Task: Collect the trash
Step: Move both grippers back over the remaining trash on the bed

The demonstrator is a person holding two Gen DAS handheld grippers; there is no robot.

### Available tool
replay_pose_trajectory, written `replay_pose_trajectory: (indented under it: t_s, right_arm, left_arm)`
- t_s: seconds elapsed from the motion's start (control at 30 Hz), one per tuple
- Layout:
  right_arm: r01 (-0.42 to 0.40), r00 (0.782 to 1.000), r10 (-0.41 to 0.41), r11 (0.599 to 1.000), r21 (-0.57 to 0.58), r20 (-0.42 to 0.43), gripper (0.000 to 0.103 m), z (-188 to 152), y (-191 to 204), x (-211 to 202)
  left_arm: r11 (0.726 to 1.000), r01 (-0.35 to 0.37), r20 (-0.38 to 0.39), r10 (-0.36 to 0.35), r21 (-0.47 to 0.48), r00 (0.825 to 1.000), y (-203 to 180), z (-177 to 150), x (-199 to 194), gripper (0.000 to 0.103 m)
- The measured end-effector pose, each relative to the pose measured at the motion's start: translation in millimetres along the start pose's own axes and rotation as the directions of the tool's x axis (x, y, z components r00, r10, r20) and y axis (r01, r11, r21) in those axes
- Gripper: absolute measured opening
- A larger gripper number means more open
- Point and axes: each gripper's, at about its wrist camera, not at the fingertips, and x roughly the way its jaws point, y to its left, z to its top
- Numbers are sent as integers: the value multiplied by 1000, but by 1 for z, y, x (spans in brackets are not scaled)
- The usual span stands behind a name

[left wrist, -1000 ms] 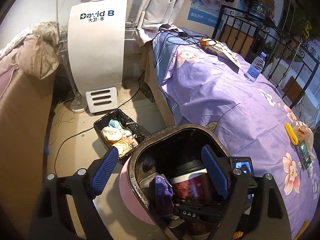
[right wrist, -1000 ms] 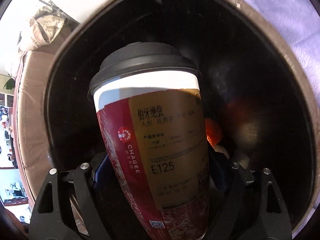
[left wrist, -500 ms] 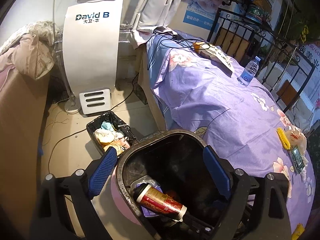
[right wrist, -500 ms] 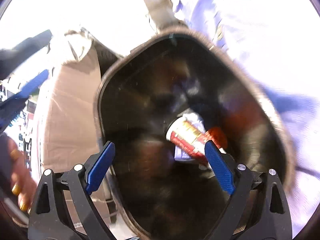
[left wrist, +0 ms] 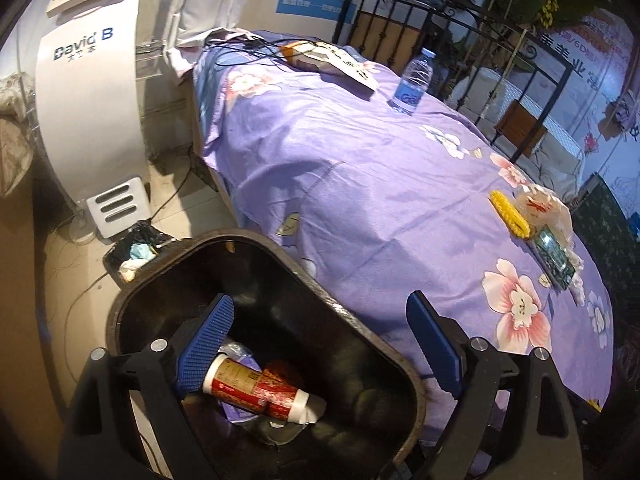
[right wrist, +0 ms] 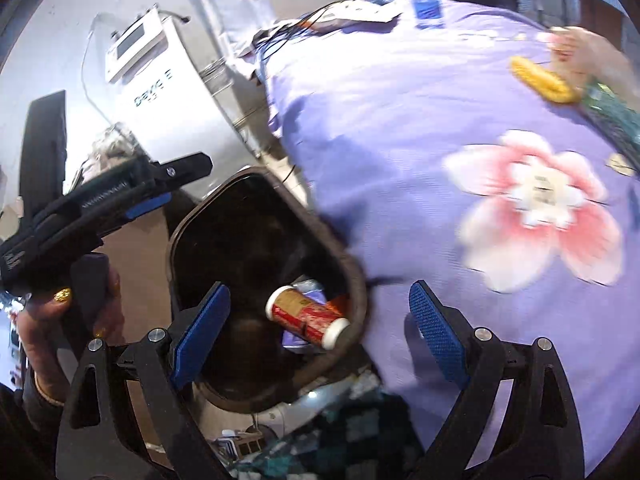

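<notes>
Cup [left wrist: 256, 388] lies on its side at the bottom of the dark bin [left wrist: 376, 344], on purple and red scraps, so this piece of trash is in. The bin stands against the near edge of the bed [left wrist: 360, 184], whose purple flowered sheet hangs beside its rim.

Right gripper [right wrist: 320, 320] has just been opening; its jaws now stand wide with nothing between them, one over the bin mouth and one over the sheet. Left gripper [left wrist: 320, 340] is likewise spread wide and empty, above the bin's rim. In the right view it shows at the left, held in a hand [right wrist: 60, 320].

What is left, by my reading, sits on the bed: a bottle [left wrist: 414, 80] upright near the far edge, and a yellow comb-like thing [left wrist: 510, 212] and a crumpled bag [left wrist: 544, 208] by the right edge, next to a dark flat packet [left wrist: 556, 256]. Which of these count as trash I cannot tell. A small basket [left wrist: 132, 248] on the floor beyond the bin already holds tissues.
</notes>
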Motion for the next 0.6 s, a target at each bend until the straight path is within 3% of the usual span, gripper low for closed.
replay_pose_trajectory:
  t_s: [0.13,0.3,0.47,0.6]
  right_arm:
    - [47,998,-49,998,48,33,90,-7,-41,-41]
    - [131,990,-133,990,60,44,90,-4,-84,-85]
    - [212,974,-214,976,40,70,90,12,-119,-118]
    - [301,946,-305,952,49,112,90,32,-153,-139]
  left_arm:
    - [993,76,-57,-71,94,996,-42,-8,13,86]
    - [954,185,-115,-162,238,980,-100,-15,24,87]
    - [906,262,-150,-224,333,963,-151,-17,31,88]
    - [880,296,-158,-254,371,954,-180,-13,34,88]
